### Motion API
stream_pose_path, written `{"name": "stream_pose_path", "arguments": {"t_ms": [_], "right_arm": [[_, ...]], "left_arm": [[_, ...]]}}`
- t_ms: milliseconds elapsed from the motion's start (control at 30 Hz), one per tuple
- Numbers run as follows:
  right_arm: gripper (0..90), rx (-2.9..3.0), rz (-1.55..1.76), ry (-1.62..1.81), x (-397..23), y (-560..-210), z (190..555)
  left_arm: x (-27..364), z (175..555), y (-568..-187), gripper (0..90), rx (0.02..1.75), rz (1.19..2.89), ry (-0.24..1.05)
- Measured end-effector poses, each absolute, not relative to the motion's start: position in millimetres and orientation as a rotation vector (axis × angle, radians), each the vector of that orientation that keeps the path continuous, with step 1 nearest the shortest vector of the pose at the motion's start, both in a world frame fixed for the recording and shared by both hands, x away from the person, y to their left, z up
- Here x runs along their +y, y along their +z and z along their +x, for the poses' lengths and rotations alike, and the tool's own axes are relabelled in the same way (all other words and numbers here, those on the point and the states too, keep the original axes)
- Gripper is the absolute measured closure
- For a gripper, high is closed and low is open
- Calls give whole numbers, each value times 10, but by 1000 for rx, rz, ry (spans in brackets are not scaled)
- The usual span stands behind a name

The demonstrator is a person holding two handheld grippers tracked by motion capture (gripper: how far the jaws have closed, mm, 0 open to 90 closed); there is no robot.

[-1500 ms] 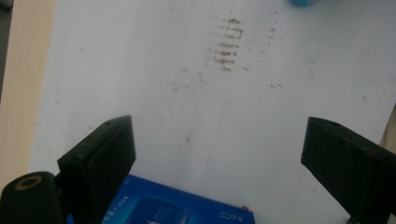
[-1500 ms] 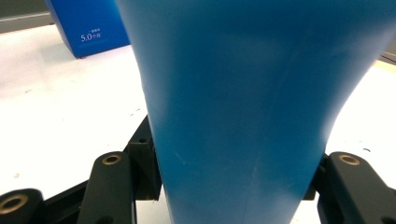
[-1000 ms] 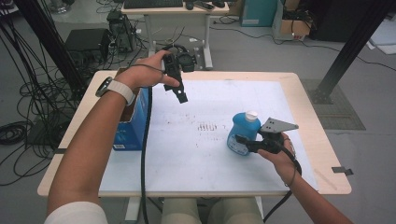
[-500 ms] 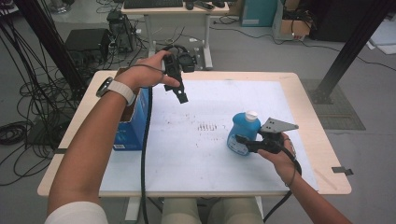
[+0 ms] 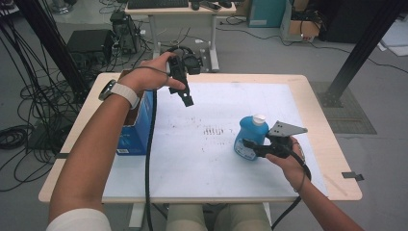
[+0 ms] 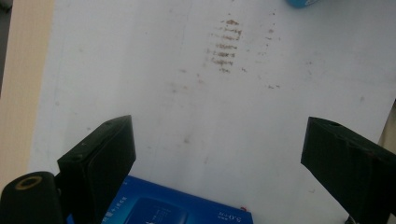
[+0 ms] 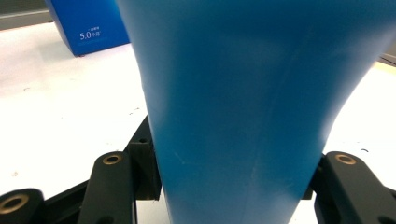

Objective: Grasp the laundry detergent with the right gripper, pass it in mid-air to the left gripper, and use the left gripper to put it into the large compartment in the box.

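A blue bottle [image 5: 250, 136] with a white cap stands upright on the white table top [image 5: 216, 159], right of the middle. My right gripper [image 5: 248, 144] is shut on the bottle's lower body; in the right gripper view the blue bottle [image 7: 243, 102] sits between the two black jaws. My left gripper [image 5: 186, 98] hangs in the air over the far left part of the table, pointing down, jaws wide apart with nothing between them. In the left gripper view the left gripper [image 6: 217, 158] looks down on the white surface and the top of a blue box [image 6: 168, 210].
A blue box [image 5: 139, 125] stands at the table's left edge, under my left forearm; the same blue box [image 7: 88, 28] is behind the bottle. Brown smudges [image 5: 214, 131] mark the table's middle. A desk [image 5: 180, 9] and cables [image 5: 29, 106] lie beyond the table.
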State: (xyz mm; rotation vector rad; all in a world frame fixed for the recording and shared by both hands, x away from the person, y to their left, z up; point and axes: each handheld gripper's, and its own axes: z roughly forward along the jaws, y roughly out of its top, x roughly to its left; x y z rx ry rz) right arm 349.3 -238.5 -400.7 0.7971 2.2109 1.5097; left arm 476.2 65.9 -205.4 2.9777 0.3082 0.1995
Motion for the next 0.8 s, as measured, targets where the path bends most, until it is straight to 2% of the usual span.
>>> {"name": "stream_pose_path", "arguments": {"t_ms": [800], "right_arm": [[437,2225,821,1505,-2388,-4000,3487]], "left_arm": [[674,4756,-2066,103,315,2982,193]]}}
